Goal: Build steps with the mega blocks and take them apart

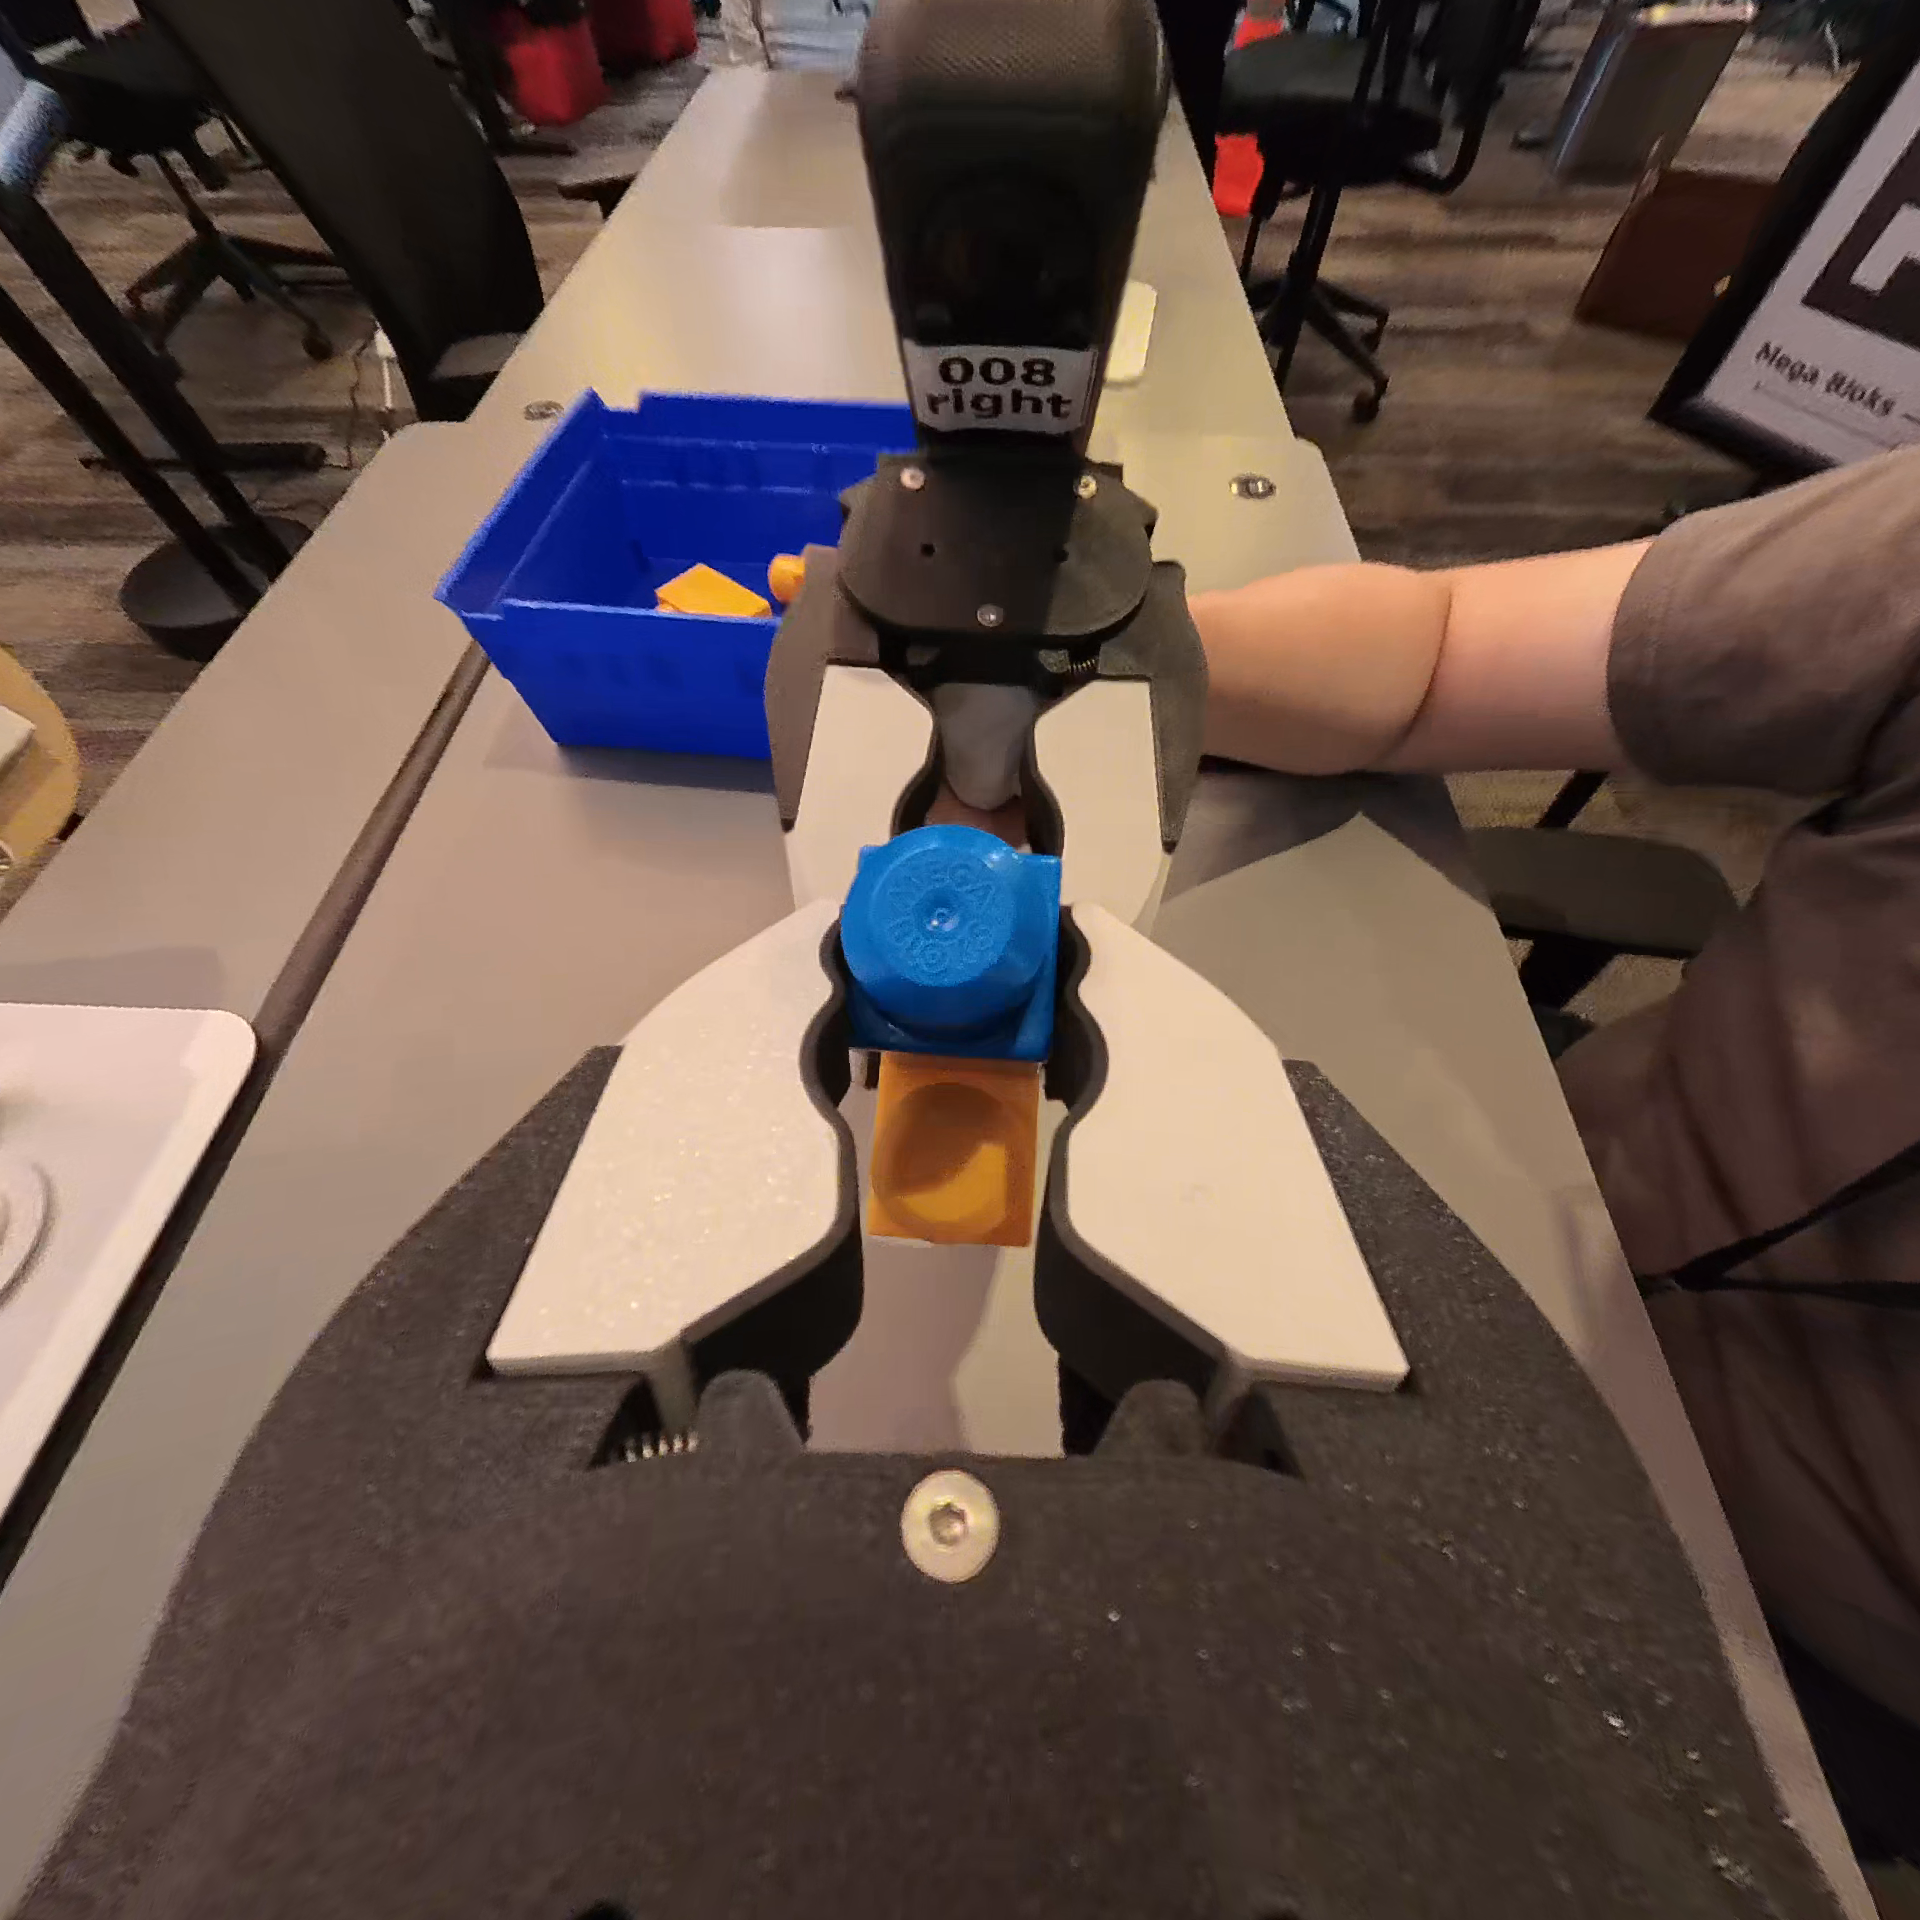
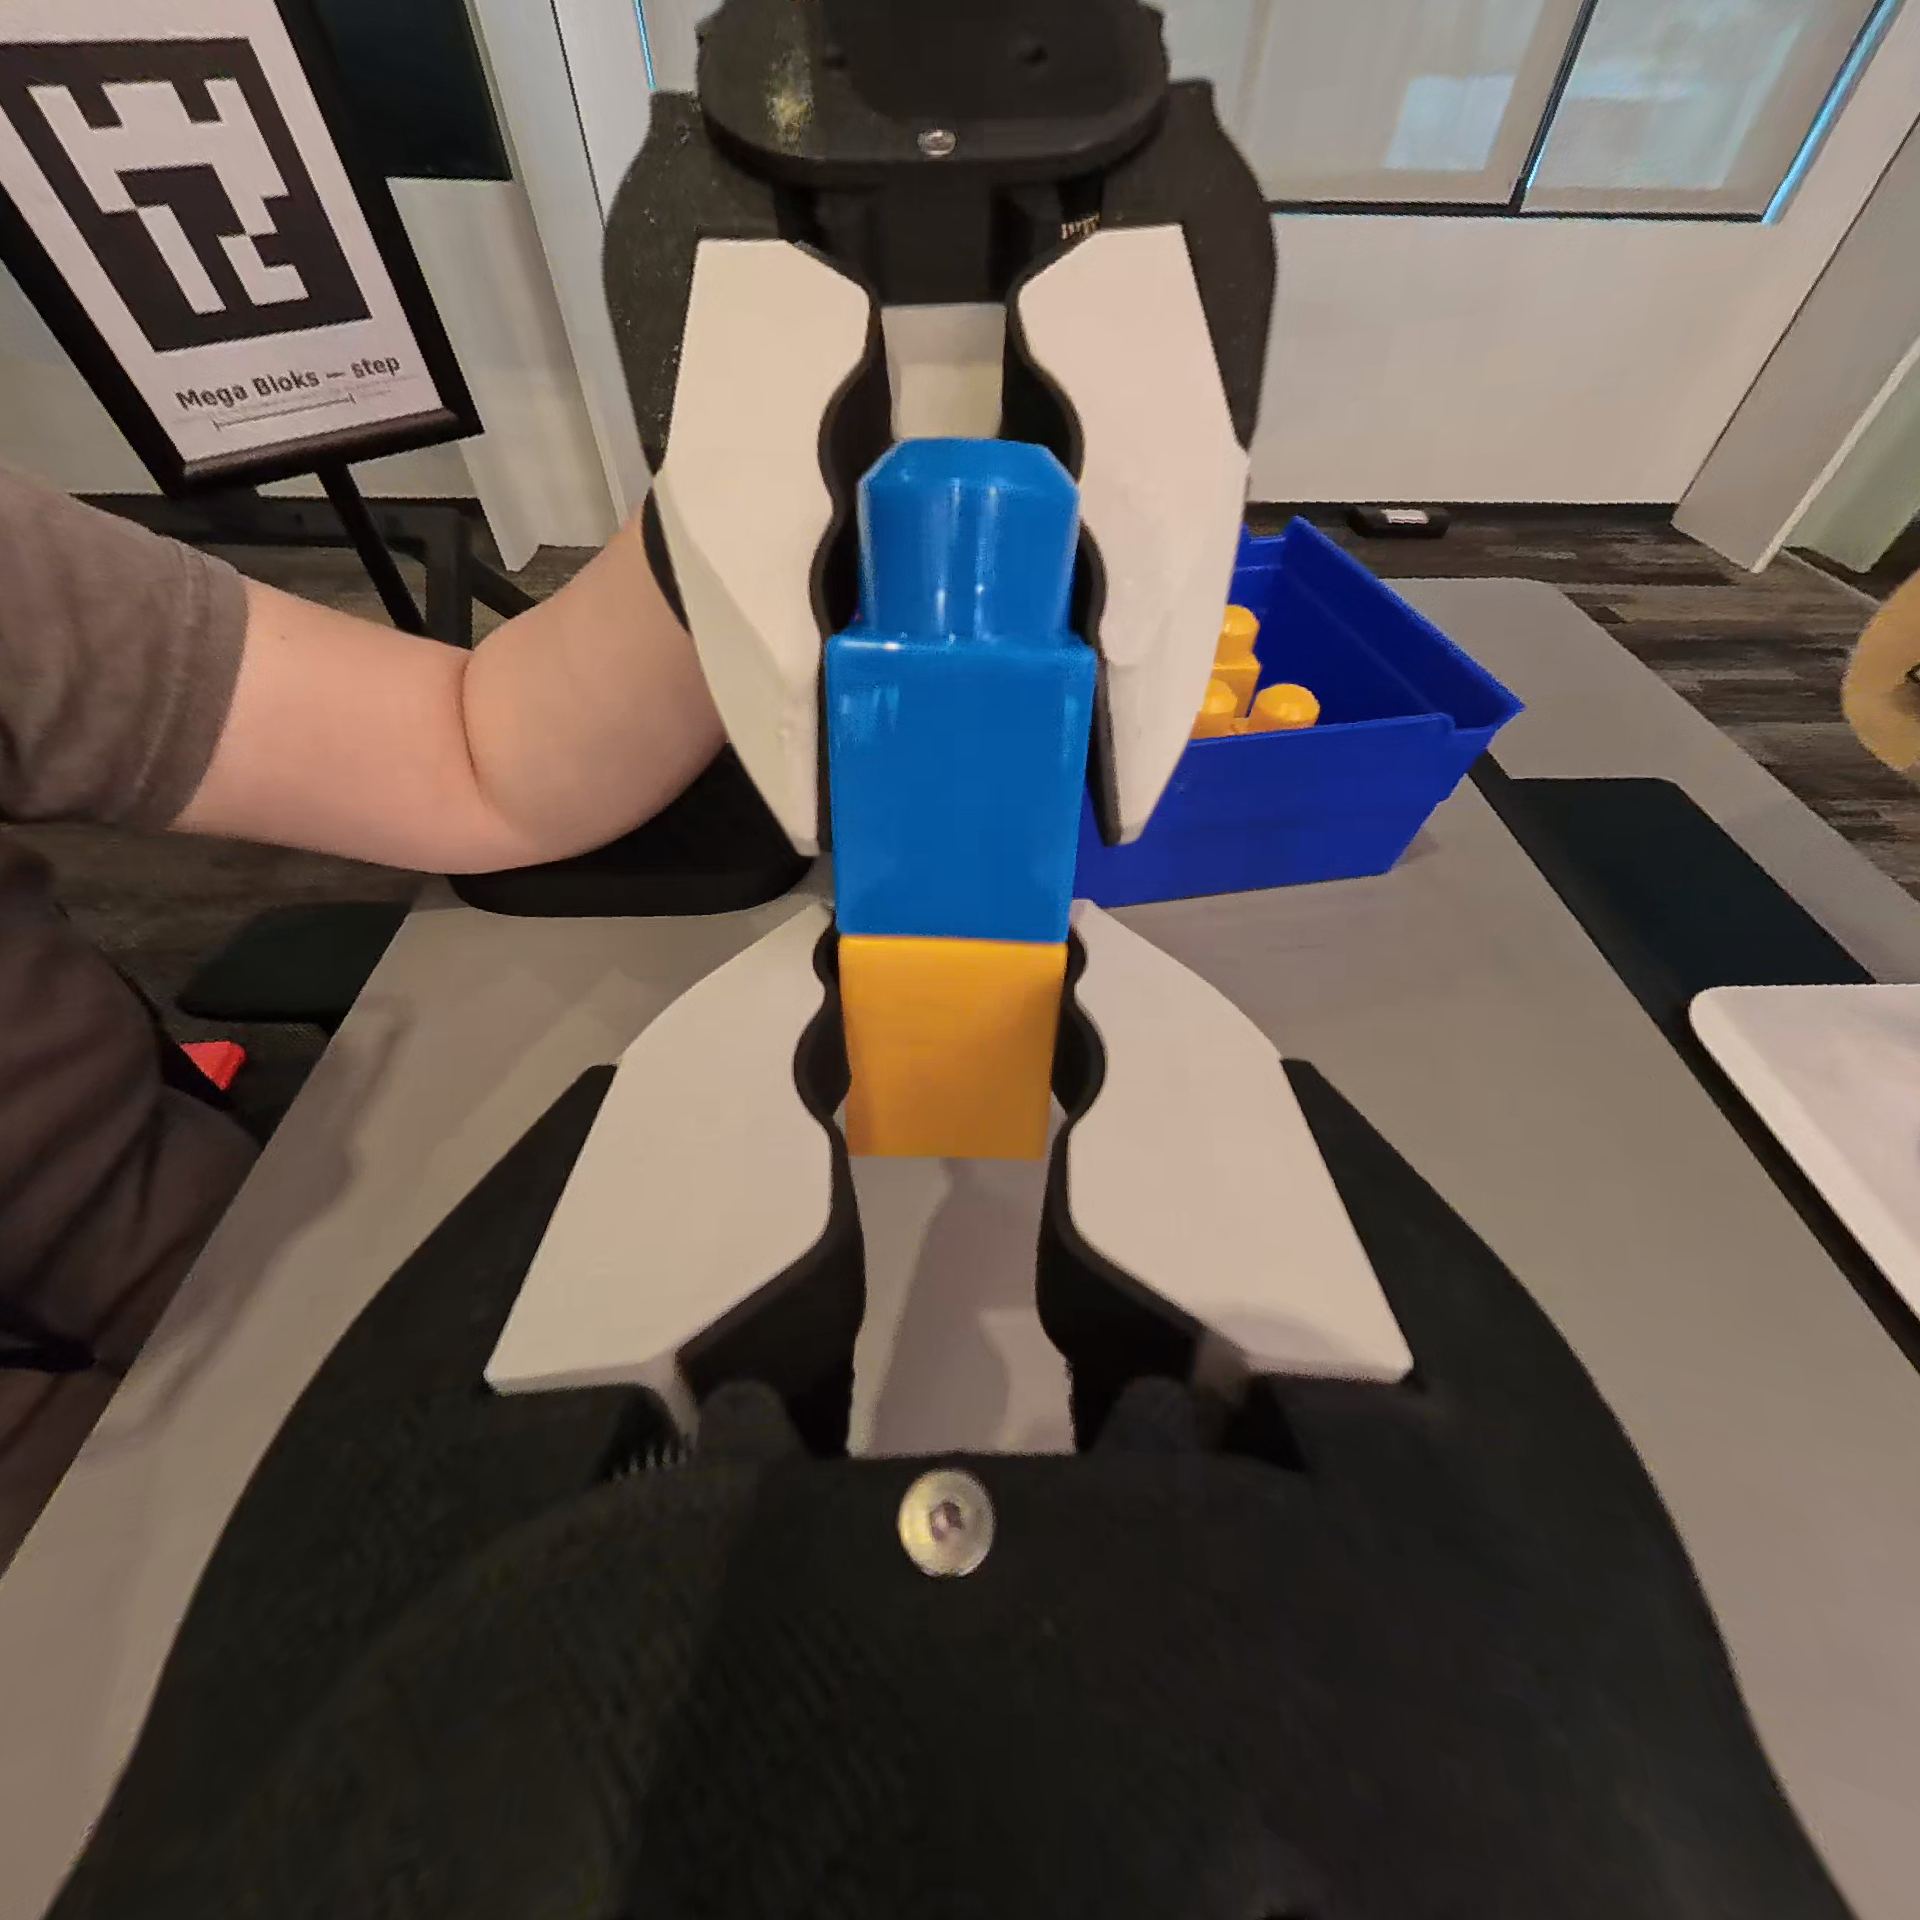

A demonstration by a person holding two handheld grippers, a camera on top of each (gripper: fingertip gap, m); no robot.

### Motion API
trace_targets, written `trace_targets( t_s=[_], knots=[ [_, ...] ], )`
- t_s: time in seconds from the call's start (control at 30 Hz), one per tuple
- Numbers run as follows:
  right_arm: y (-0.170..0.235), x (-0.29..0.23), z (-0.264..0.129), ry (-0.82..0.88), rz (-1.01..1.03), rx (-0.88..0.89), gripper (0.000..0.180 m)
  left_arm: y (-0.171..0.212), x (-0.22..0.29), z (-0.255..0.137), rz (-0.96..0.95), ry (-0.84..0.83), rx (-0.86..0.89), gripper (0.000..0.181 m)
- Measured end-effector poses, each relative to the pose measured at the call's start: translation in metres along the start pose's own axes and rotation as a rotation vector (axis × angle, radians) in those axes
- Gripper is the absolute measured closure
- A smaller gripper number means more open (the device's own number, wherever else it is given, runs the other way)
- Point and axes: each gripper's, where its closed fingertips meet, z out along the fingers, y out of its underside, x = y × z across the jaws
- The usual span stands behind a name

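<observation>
A blue block [image 2: 961, 769] sits stacked on an orange block [image 2: 951, 1039], held between my two grippers, which face each other above the grey table [image 2: 1351, 1039]. My left gripper [image 1: 951, 935] is shut on the blue block [image 1: 940, 945], whose stud faces its camera. An orange block [image 1: 951, 1153] with a round hollow showing sits just below it. My right gripper [image 2: 951, 935] is shut on the orange block. In the right wrist view the left gripper [image 2: 961, 831] reaches in from the top. In the left wrist view the right gripper [image 1: 977, 831] sits opposite.
A blue bin [image 1: 623, 644] holding a few orange blocks [image 1: 712, 597] stands just behind the grippers; it also shows in the right wrist view [image 2: 1351, 821]. A person's forearm [image 1: 1403, 665] reaches in. A framed sign [image 2: 208, 260] stands beside the table. A white pad [image 2: 1829, 1091] lies at the table's side. The tips of one gripper are about 4 cm away from the tips of the other.
</observation>
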Motion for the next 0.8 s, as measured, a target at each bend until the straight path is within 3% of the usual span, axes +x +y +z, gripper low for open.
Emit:
trace_targets(
  t_s=[0.17, 0.3, 0.4, 0.53, 0.63, 0.8],
  knots=[
    [0.019, 0.021, -0.015, 0.127, -0.094, -0.178, 0.142, -0.052, 0.001, -0.058, -0.093, 0.044, 0.355, 0.145],
    [0.005, 0.058, -0.081, 0.314, -0.041, -0.23, 0.142, -0.039, -0.015, -0.084, -0.043, -0.123, 0.295, 0.145],
    [0.031, 0.101, -0.164, 0.527, 0.176, -0.302, 0.142, -0.04, -0.009, -0.081, -0.063, -0.09, 0.286, 0.145],
    [0.117, 0.121, -0.254, 0.63, 0.701, -0.409, 0.142, -0.032, -0.014, -0.065, -0.129, -0.068, 0.246, 0.145],
    [0.16, 0.115, -0.283, 0.578, 0.981, -0.397, 0.141, -0.025, -0.016, -0.053, -0.176, -0.03, 0.218, 0.145],
    [0.207, 0.125, -0.316, 0.693, 1.066, -0.486, 0.14, -0.017, -0.014, -0.031, -0.22, 0.022, 0.172, 0.145]
  ],
)
